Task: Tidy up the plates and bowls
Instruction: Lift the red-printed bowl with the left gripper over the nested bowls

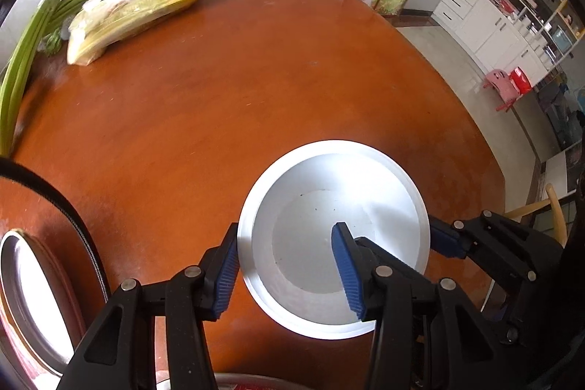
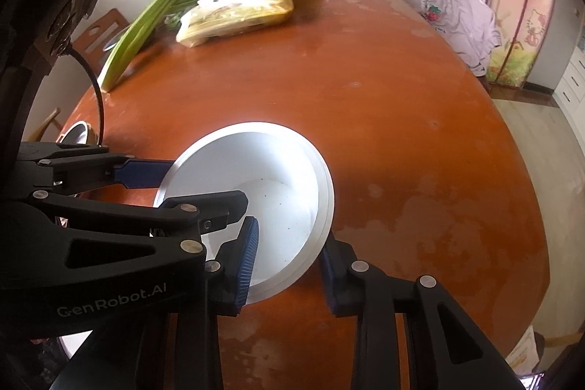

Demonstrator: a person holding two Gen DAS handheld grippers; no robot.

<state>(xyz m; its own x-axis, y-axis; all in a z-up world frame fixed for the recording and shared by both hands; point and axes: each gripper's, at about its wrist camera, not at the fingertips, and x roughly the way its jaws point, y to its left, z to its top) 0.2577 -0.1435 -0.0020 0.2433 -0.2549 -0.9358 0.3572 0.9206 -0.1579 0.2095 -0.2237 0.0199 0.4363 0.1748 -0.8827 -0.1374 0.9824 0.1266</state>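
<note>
At the far left of the left wrist view a second dish (image 1: pixel 33 298) with a bright inside is seen at the worktop's edge, only partly in frame. Long green stalks (image 1: pixel 25 61) and a bagged yellow packet (image 1: pixel 135 10) are laid at the back of the orange-brown worktop (image 1: pixel 226 90). Right of centre, on the near part of the worktop, the white bowl (image 1: pixel 329 207) is found; whether it rests there or is raised a little cannot be told. It is straddled by the left gripper (image 1: pixel 289 269): one finger is set against the outside of the rim and the other stands inside the bowl, so the near wall is taken between them. On the opposite side the right gripper (image 2: pixel 289 262) is clamped on the rim, one finger inside and one outside. The bowl is judged to be stiff, glossy and probably ceramic, hence slippery and breakable if dropped or knocked. The thin rim is judged the only good hold, with pads bearing squarely on the wall. Two stepped edges are seen at the rim, so stacked pieces may be involved; this cannot be settled.
</note>
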